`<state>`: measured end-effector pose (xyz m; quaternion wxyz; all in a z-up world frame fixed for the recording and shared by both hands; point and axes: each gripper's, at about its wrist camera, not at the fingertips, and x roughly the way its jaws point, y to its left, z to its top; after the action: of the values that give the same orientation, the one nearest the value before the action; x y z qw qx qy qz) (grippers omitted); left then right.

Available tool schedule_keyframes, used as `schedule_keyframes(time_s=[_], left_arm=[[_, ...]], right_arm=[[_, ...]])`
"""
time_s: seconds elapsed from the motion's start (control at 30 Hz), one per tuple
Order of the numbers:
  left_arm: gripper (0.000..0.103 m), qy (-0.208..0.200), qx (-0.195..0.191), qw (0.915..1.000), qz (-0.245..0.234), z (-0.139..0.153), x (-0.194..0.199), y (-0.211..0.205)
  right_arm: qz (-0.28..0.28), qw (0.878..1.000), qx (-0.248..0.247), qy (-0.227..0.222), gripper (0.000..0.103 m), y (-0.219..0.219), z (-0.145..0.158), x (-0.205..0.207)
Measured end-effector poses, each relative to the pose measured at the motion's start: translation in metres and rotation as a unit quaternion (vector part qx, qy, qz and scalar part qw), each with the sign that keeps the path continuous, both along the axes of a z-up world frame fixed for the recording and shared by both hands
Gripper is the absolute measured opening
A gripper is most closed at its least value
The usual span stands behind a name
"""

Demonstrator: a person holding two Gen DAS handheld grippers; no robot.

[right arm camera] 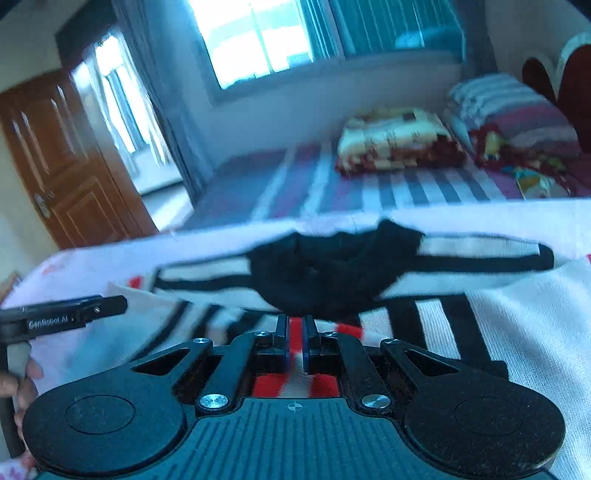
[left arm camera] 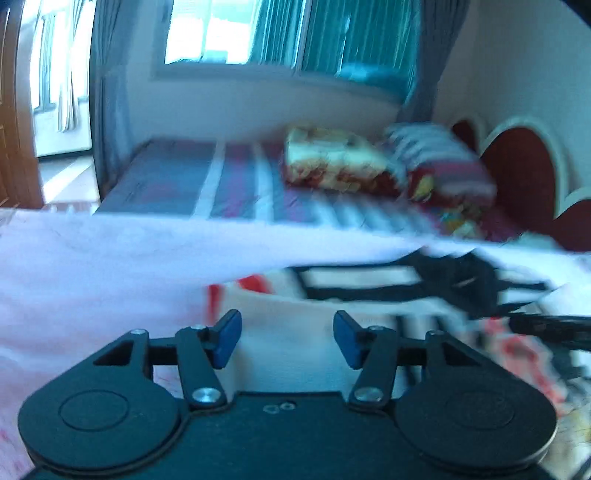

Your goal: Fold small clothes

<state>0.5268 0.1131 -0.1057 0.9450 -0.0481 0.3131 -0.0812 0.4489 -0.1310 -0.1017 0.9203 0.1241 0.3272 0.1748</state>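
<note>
1. The left gripper (left arm camera: 287,341) is seen with its blue pads (left arm camera: 227,338) spread wide apart; nothing is held between them, and white fabric is visible through the gap.
2. The right gripper (right arm camera: 295,343) is seen with its blue-edged fingers drawn almost together, only a thin slit left between them. Red and white cloth is visible in and below that slit, but whether cloth is actually pinched cannot be told from this view.
3. Just ahead of the right gripper, the small garment (right arm camera: 424,295) is spread out: white knit with black stripes and red patches, and a dark black collar (right arm camera: 332,269) bunched at its middle, directly beyond the fingertips.
4. In the left wrist view, the same striped garment (left arm camera: 354,280) is found ahead and to the right of the open pads, its black collar (left arm camera: 458,273) well off to the right; everything here is smeared by motion blur.
5. A pale pink-white sheet (left arm camera: 92,258) is seen under the garment, filling the left side of the left wrist view.
6. At the left edge of the right wrist view, the other gripper's black finger (right arm camera: 74,314) is caught, with white lettering on it, and part of a hand (right arm camera: 22,384) below it.
7. Beyond the sheet, a bed with a striped purple and white cover (right arm camera: 332,184) is seen, with a folded patterned blanket (right arm camera: 399,140) and a striped pillow (right arm camera: 509,107) on it.
8. Further back, a window with teal curtains (right arm camera: 388,26) and a brown wooden door (right arm camera: 62,158) are visible.
</note>
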Motion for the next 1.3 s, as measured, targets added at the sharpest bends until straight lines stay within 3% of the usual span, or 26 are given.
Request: schedule_keyframes(time_s=[0.1,0.2,0.33,0.4,0.53,0.67,0.77,0.87,0.93,1.0,1.1,1.17,1.2,1.3], left_arm=[[0.055,0.002,0.005,0.9992,-0.041,-0.002,-0.01,-0.041],[0.056,0.02,0.051,0.9965,-0.063,-0.018,-0.018,-0.069],[0.058,0.011,0.051,0.997,-0.058,-0.025,-0.047,-0.042],[0.058,0.011,0.085,0.9957,-0.036,-0.026,-0.061,-0.031],[0.053,0.011,0.096,0.995,-0.026,-0.018,-0.07,-0.037],[0.055,-0.022,0.075,0.9957,-0.049,0.002,-0.079,-0.057],[0.056,0.016,0.085,0.9943,-0.062,-0.014,-0.07,-0.07],[0.054,0.035,0.058,0.9968,-0.043,-0.017,-0.073,-0.061],[0.054,0.013,0.07,0.997,-0.032,-0.009,-0.086,-0.06],[0.056,0.002,0.052,0.9982,-0.031,-0.007,-0.092,-0.055],[0.056,0.034,0.063,0.997,-0.029,-0.021,-0.082,-0.058],[0.057,0.022,0.071,0.9968,-0.031,-0.027,-0.085,-0.06],[0.057,0.021,0.073,0.9966,-0.031,-0.026,-0.085,-0.059],[0.057,0.026,0.074,0.9963,-0.033,-0.025,-0.087,-0.06]], right_arm=[[0.013,1.0,-0.009,0.019,0.006,0.012,-0.006,0.002],[0.025,0.999,-0.033,0.011,0.006,0.008,-0.014,-0.011],[-0.026,0.998,-0.053,0.007,0.005,-0.046,-0.023,-0.033],[-0.03,0.998,-0.053,0.007,0.005,-0.069,-0.025,-0.044],[-0.05,0.997,-0.053,0.011,0.006,-0.072,-0.018,-0.049],[-0.055,0.998,-0.044,-0.004,0.006,-0.062,-0.005,-0.066],[-0.051,0.995,-0.089,0.018,0.006,-0.056,-0.02,-0.068],[-0.065,0.995,-0.061,0.048,0.006,-0.065,-0.01,-0.064],[-0.07,0.995,-0.071,0.012,0.006,-0.064,0.005,-0.073],[-0.06,0.996,-0.062,-0.003,0.006,-0.059,0.01,-0.079],[-0.038,0.997,-0.063,0.004,0.006,-0.038,0.004,-0.074],[-0.033,0.994,-0.086,0.05,0.007,-0.022,-0.016,-0.064],[-0.038,0.995,-0.088,0.034,0.008,-0.018,-0.02,-0.064],[-0.044,0.993,-0.1,0.04,0.008,-0.01,-0.021,-0.054]])
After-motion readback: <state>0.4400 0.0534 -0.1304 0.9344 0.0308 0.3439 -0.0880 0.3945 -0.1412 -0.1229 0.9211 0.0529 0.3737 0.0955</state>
